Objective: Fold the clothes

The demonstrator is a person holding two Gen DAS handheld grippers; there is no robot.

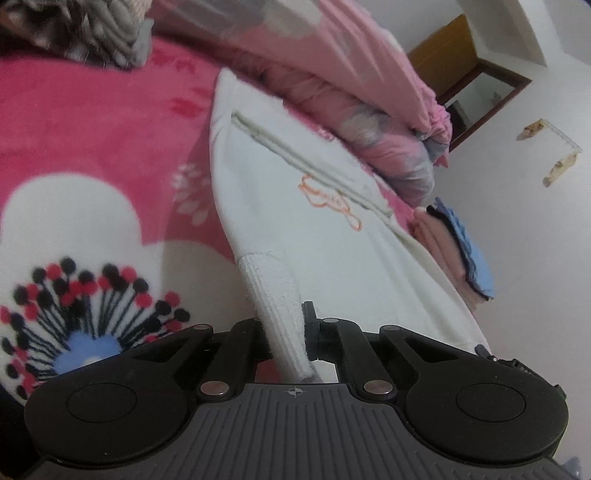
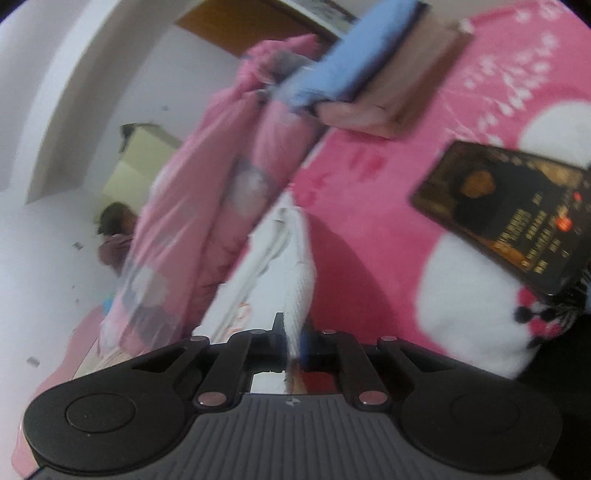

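Note:
A white zip-up garment (image 1: pixel 295 206) with orange embroidered lettering hangs stretched above the pink flowered blanket (image 1: pixel 92 122). My left gripper (image 1: pixel 284 325) is shut on its ribbed hem (image 1: pixel 273 291). In the right wrist view my right gripper (image 2: pixel 293 332) is shut on another ribbed edge of the same white garment (image 2: pixel 295 266), which runs away from the jaws toward the pink quilt.
A rolled pink quilt (image 1: pixel 369 110) lies along the bed's far side, also in the right wrist view (image 2: pixel 207 184). A stack of folded pink and blue clothes (image 1: pixel 454 247) (image 2: pixel 369 74) sits near it. A dark box (image 2: pixel 517 214) lies on the blanket. Grey-brown fabric (image 1: pixel 92 29) lies at the far left.

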